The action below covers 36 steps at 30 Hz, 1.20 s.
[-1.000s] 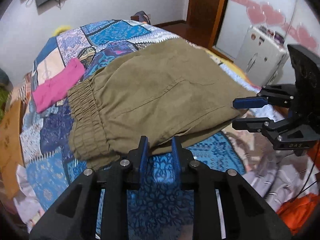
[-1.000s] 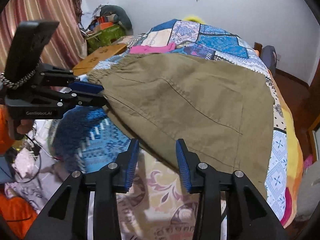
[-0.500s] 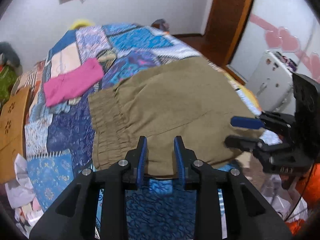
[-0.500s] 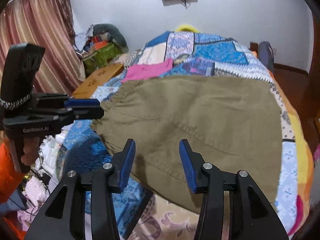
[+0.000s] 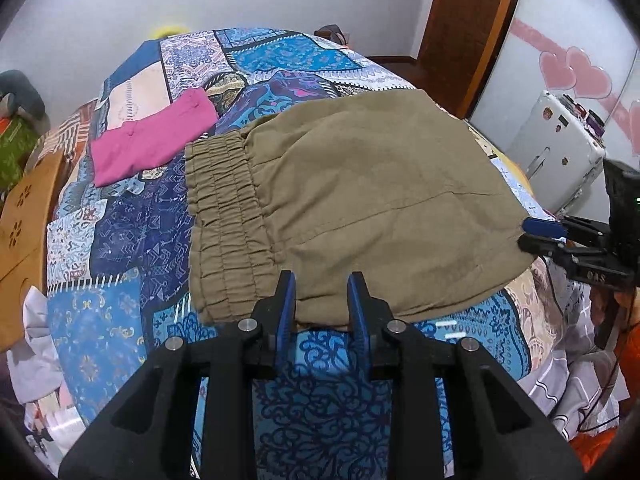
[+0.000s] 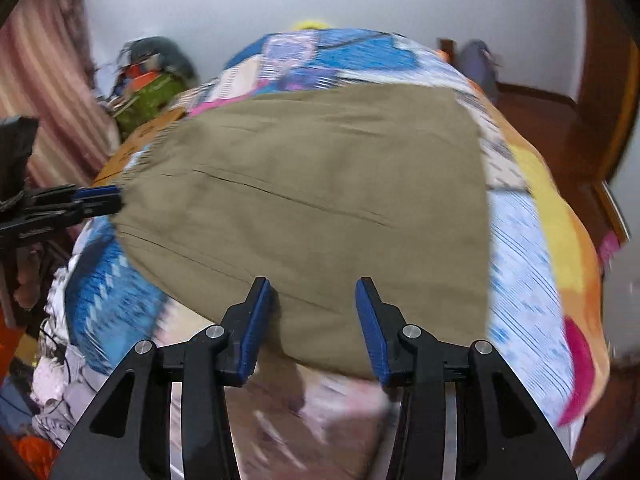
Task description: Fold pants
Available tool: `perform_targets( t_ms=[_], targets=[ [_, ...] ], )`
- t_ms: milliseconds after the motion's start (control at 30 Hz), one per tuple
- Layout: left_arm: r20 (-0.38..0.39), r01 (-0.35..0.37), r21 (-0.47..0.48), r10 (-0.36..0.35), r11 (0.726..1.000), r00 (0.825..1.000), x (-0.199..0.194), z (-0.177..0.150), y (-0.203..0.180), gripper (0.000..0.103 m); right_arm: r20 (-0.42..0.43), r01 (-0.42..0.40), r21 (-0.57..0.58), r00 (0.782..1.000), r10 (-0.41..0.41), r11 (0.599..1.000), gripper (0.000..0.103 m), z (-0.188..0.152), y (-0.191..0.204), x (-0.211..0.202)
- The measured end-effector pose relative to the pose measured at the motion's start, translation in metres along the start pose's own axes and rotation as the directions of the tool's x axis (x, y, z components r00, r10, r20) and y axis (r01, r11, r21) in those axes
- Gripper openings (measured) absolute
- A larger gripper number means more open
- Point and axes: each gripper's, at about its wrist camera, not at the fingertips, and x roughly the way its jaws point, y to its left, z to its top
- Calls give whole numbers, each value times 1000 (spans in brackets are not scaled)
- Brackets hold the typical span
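Olive-brown pants (image 5: pixel 360 200) lie folded flat on the patchwork bed quilt (image 5: pixel 120 320), elastic waistband (image 5: pixel 224 224) to the left. They also show in the right wrist view (image 6: pixel 320 200), which is blurred. My left gripper (image 5: pixel 322 300) is open and empty, its tips over the near hem beside the waistband. My right gripper (image 6: pixel 314 304) is open and empty, its tips over the near edge of the pants. It shows at the right edge of the left wrist view (image 5: pixel 536 236), and the left gripper shows at the left of the right wrist view (image 6: pixel 104 200).
A folded pink garment (image 5: pixel 152 140) lies on the quilt beyond the waistband. A wooden board (image 5: pixel 20 216) stands at the bed's left side. A white appliance (image 5: pixel 560 156) and a wooden door (image 5: pixel 472 20) are to the right. Loose clothes (image 6: pixel 52 396) lie below the bed's near edge.
Both grippers have moved forward over the near edge of the pants and tilted downward. The pants lie as before. Both stay open.
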Motion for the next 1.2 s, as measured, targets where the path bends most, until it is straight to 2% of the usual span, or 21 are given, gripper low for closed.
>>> perform_targets(
  t_ms=[33,133,267,400,600,667,767,833,1000,1200],
  targets=[
    [3,0,2,0,1000,1000,0,-2,0,28,-5,32,10,999,-32,999,39,-5,-8,-2],
    [11,-13,15,12,1000,1000,0,-6,-3,28,-4,-28,93,1000,29,995,41,-16,-31,-9],
    [1,-35,25,35,999,999,-2,-3,-8,28,-13,38,34,999,-38,999,40,-15,-18,-15],
    [-3,-9,-3,9,1000,1000,-14,10,-3,28,-10,42,1,999,-42,999,42,-2,-15,-21],
    [52,-106,-23,107,994,993,-25,51,21,29,64,46,-10,997,-45,999,43,28,-23,-30],
    [58,-124,-45,126,991,990,-22,62,30,31,90,53,-14,995,-51,999,45,41,-27,-31],
    [62,-126,-104,133,987,989,-12,80,48,45,118,70,-22,991,-67,997,47,61,-32,-27],
    [64,-122,-143,132,982,989,-5,88,59,63,129,79,-29,989,-74,996,48,72,-37,-24],
    [40,-111,-191,121,975,992,22,105,77,65,143,109,-41,984,-102,993,52,104,-55,-3],
    [-22,-108,-183,106,977,994,59,115,85,65,122,116,-31,986,-111,993,52,140,-81,36]
  ],
)
